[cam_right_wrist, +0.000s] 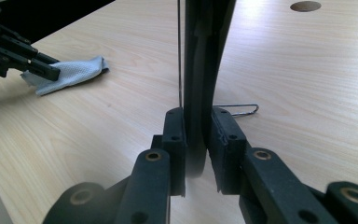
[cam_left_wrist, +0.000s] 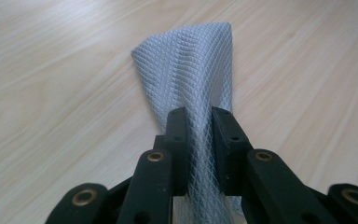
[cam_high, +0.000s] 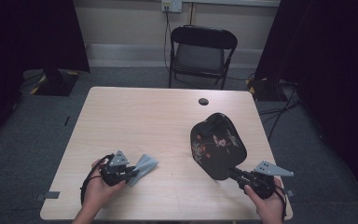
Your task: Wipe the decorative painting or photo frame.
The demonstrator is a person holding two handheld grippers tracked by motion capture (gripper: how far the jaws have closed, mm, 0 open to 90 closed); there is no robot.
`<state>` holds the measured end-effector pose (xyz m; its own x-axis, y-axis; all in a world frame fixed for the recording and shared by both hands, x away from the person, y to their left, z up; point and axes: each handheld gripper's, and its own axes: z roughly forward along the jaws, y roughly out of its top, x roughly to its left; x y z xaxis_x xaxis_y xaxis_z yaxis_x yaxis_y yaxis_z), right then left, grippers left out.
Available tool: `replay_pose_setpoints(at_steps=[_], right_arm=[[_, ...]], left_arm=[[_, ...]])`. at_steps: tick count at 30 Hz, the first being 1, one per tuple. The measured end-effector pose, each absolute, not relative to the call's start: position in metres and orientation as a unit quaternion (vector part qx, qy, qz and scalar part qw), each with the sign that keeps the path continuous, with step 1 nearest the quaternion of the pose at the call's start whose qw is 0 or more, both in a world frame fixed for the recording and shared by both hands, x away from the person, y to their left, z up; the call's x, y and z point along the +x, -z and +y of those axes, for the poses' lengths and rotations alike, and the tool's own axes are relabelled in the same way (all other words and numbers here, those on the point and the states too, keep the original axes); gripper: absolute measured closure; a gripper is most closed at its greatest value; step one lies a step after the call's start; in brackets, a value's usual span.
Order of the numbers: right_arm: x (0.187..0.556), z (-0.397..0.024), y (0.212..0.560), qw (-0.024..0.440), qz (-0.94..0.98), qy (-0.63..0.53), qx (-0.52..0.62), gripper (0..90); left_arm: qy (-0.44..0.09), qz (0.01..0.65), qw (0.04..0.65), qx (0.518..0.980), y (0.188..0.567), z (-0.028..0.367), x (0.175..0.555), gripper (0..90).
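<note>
Grey cloth (cam_left_wrist: pixel 191 70) pinched in left tongs (cam_high: pixel 131 173), fanning toward 2 o'clock on counter (cam_high: pixel 144 116). Right tongs (cam_high: pixel 235 173) clamp black fan (cam_high: pixel 216 142) handle; fan extends toward 11 o'clock.

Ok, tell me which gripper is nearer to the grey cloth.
Left. The left gripper is shut on the grey cloth at the table's near left. The right gripper is across the table, clamping the handle of the black fan.

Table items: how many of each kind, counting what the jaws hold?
Grey cloth: 1
Black hand fan: 1
Total: 2
</note>
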<state>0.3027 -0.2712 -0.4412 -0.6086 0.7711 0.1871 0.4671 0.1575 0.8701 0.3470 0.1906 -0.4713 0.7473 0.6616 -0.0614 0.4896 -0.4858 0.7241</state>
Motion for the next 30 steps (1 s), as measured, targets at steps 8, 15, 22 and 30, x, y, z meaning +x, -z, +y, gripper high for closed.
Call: replay_pose_setpoints(at_steps=[8,15,22,30], right_arm=[[0.305,-0.264,0.443,0.160,0.750,-0.492,0.412,79.0],[0.306,-0.264,0.441,0.164,0.750,-0.486,0.418,79.4],[0.307,-0.262,0.441,0.153,0.755,-0.487,0.412,79.6],[0.307,-0.259,0.441,0.142,0.758,-0.490,0.406,79.7]], left_arm=[[-0.101,0.315,0.409,0.851,0.449,0.162,0.354,77.7],[-0.095,0.307,0.422,0.848,0.432,0.149,0.362,77.7],[-0.099,0.295,0.425,0.850,0.418,0.135,0.370,77.9],[-0.106,0.284,0.441,0.845,0.398,0.120,0.381,77.9]])
